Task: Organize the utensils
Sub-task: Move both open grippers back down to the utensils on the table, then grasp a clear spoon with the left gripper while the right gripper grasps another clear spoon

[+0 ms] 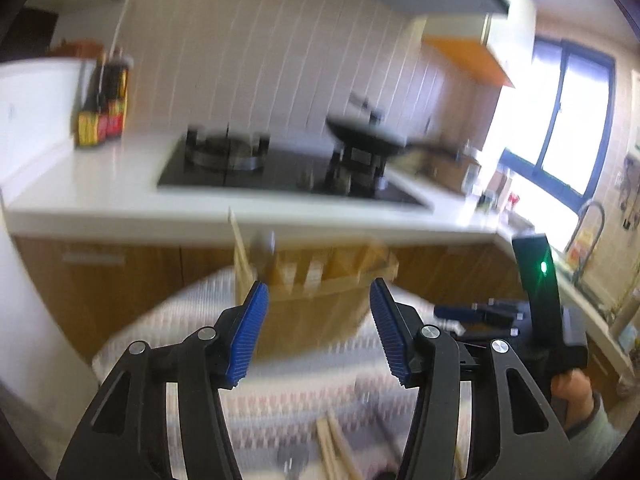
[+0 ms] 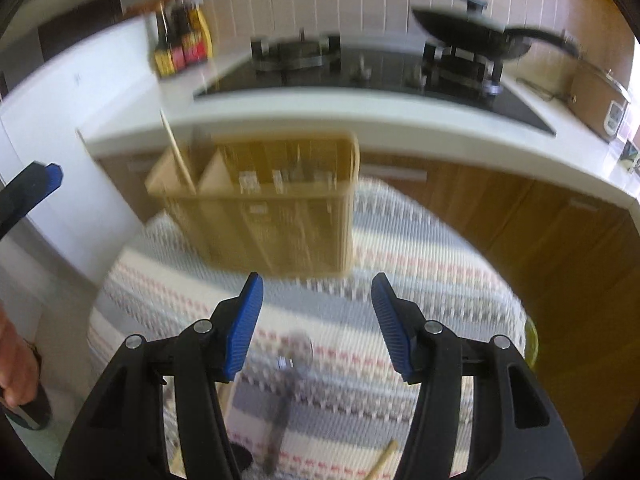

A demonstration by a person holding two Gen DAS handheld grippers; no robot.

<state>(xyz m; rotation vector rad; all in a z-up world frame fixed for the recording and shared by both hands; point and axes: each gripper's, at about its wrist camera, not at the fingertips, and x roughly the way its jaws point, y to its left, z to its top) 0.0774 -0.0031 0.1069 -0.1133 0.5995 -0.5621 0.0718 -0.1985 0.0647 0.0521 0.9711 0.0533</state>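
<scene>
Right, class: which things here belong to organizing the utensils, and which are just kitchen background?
Part of the job:
- utensil holder
- chopstick in holder
- loose chopsticks
- metal utensil
- left gripper
- right gripper

Just lying about:
- pan
- sauce bottles
- stove

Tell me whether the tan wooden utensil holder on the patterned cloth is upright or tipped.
Upright. The tan wooden utensil holder stands on its base on the patterned cloth, open top upward, one wooden chopstick sticking out.

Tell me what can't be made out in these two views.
- Caddy contents: motion blur, both views; only one chopstick is clear.
- Chopsticks on the cloth: cut off by the left view's bottom edge.
- Metal utensil under the right gripper: blurred, type unclear.
</scene>
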